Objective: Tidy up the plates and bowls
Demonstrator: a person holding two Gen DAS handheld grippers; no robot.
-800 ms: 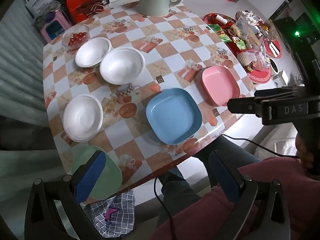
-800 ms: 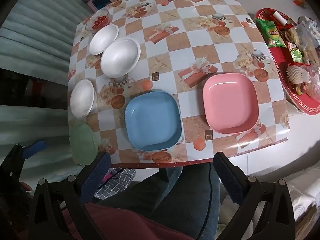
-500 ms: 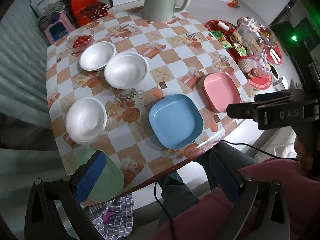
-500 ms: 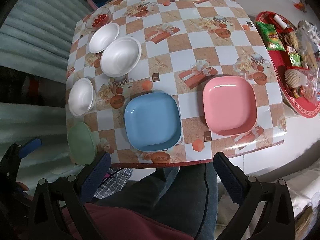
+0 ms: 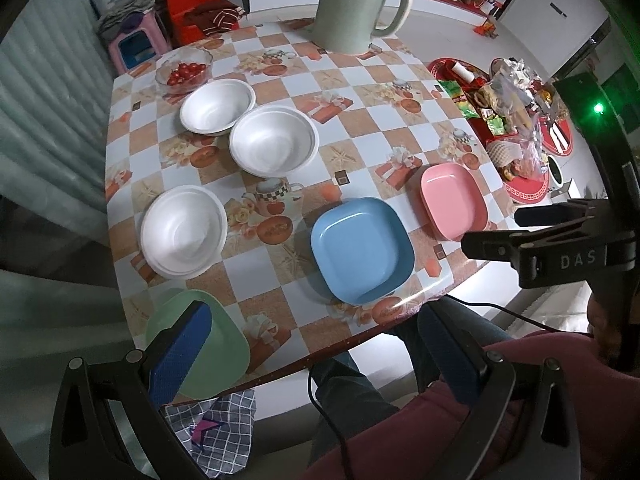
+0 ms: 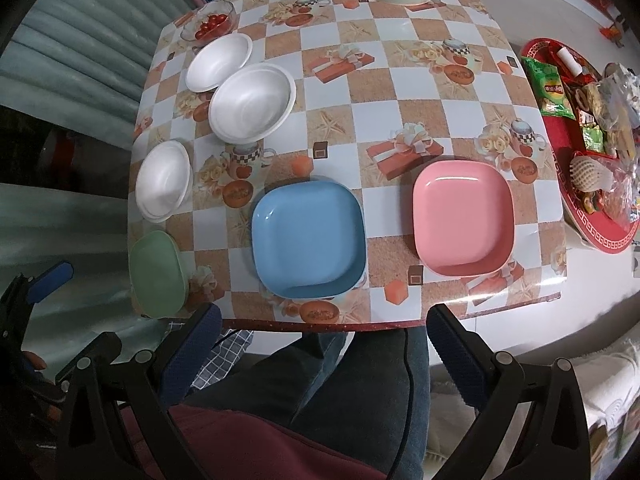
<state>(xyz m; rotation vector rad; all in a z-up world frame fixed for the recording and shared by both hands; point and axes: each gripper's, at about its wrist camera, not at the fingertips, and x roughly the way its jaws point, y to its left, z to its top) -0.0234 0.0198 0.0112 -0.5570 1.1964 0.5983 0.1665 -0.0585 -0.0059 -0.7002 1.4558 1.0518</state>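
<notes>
Three white bowls sit on the left of the checkered table. A green plate lies at the near left corner, a blue plate at the near middle, a pink plate to its right. In the right wrist view they show as green, blue and pink. My left gripper is open and empty, above the near edge beside the green plate. My right gripper is open and empty, over the person's lap.
A pale green kettle stands at the far edge. A glass bowl of cherry tomatoes sits at the far left. A red tray of snacks lies right of the table. A checked cloth hangs below the near edge.
Both grippers have drifted slightly; the table has shifted a little right and down in the left wrist view. Nothing on the table has moved. Both grippers stay open.
</notes>
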